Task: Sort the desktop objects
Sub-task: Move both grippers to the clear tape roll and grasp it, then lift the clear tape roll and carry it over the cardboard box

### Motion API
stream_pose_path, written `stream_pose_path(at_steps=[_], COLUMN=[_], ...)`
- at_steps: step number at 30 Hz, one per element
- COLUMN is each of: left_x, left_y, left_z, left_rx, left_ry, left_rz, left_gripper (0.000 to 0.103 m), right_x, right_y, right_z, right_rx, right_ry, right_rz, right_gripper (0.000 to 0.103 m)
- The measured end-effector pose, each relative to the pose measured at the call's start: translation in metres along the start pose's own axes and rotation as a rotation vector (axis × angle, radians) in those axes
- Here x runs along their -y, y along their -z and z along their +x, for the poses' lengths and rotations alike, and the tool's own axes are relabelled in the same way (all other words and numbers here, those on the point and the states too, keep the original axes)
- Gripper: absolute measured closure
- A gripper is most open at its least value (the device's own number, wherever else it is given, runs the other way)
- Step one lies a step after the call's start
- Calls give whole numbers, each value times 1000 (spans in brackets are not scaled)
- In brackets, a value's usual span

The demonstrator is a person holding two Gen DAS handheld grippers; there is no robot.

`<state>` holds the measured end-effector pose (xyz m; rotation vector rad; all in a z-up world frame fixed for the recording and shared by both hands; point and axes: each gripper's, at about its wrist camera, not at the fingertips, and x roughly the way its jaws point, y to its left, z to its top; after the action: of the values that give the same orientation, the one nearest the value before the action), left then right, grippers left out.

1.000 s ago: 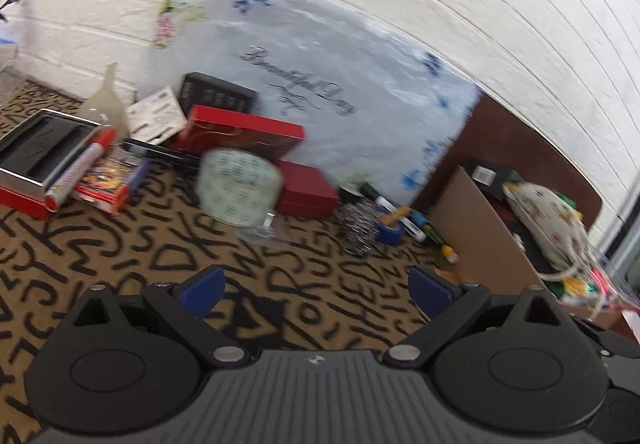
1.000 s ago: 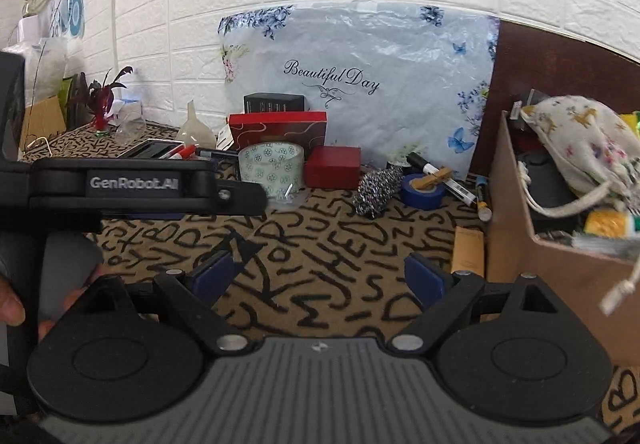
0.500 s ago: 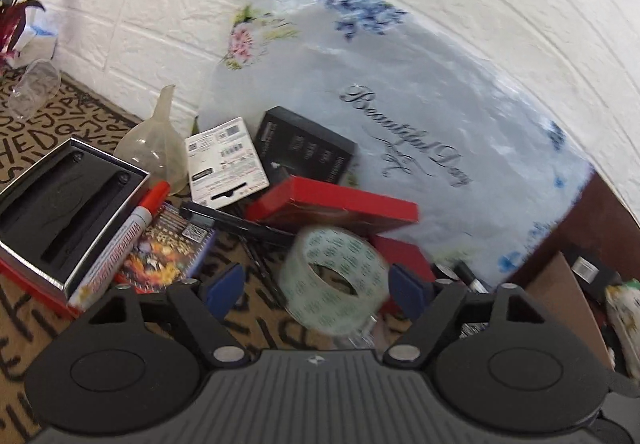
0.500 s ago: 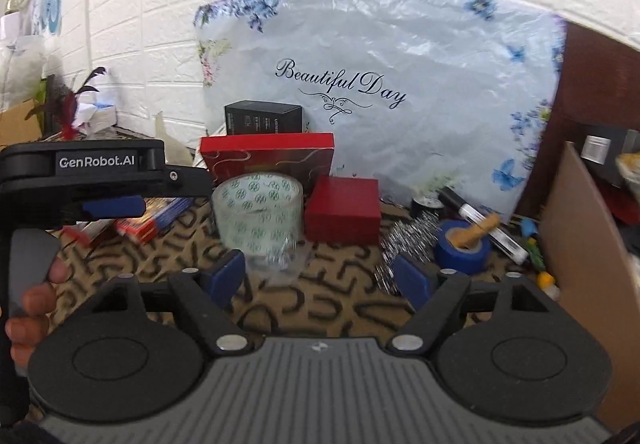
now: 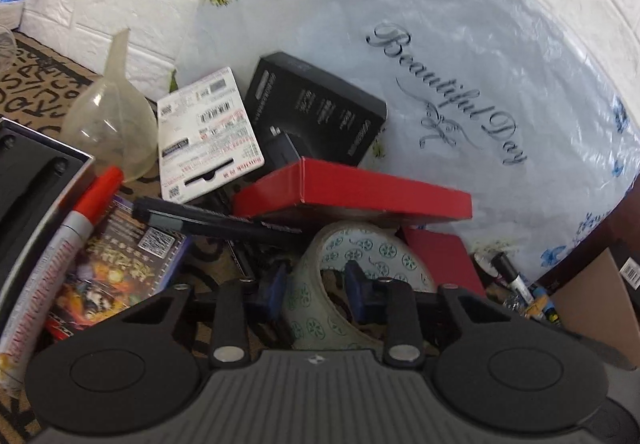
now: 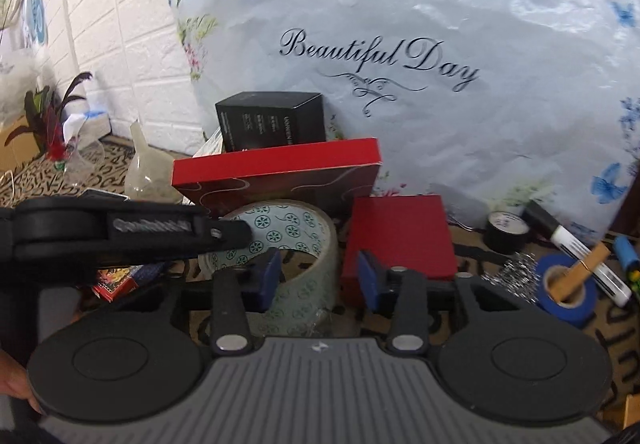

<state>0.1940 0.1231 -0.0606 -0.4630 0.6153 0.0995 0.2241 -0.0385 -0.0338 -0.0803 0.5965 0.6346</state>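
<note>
- Left gripper [image 5: 316, 284]: fingers straddle the wall of the patterned tape roll [image 5: 360, 256]; firm clamping cannot be told.
- Right gripper [image 6: 318, 276]: part-open, on the roll's near wall.
- Roll sits on the lettered mat [image 6: 480, 264], touching the small red box [image 6: 400, 240].

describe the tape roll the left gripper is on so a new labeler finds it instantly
Start at the big floral "Beautiful Day" bag against the wall. In front of it lies a flat red box; the tape roll sits just before that. Unlike the blue tape roll to the right, it is clear with green pinwheel prints.

Clear tape roll [image 5: 360, 256] with green flower print, tilted, beside red boxes [image 5: 352, 192]
</note>
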Motion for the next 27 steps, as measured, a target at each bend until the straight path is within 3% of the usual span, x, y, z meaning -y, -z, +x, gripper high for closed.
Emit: stream_pose_path(at_steps=[3,7,11,16,21,27], left_x=[5,7,21,50,76,115], left_y=[4,8,18,50,91,135], left_z=[-6,-29,-67,-118,-155,-172], left_rx=[14,17,50,31,-37,-197], left_ry=[-19,-2,32,81,171,301], left_rz=[44,18,27,88,105,206], left_gripper=[78,82,82,83,83,81], right_x=[-5,-9,-8,-16,-13,17], right_y=[-1,2,6,24,59,112], right_z=[0,-18,-55,-120,-194,-268], right_rx=[-17,2,53,108,129,58], right_ry=[12,43,29,48,75,150], right_rz=[-40,-83,-55,-103,-85,28], right_gripper=[77,87,91,91,91,91])
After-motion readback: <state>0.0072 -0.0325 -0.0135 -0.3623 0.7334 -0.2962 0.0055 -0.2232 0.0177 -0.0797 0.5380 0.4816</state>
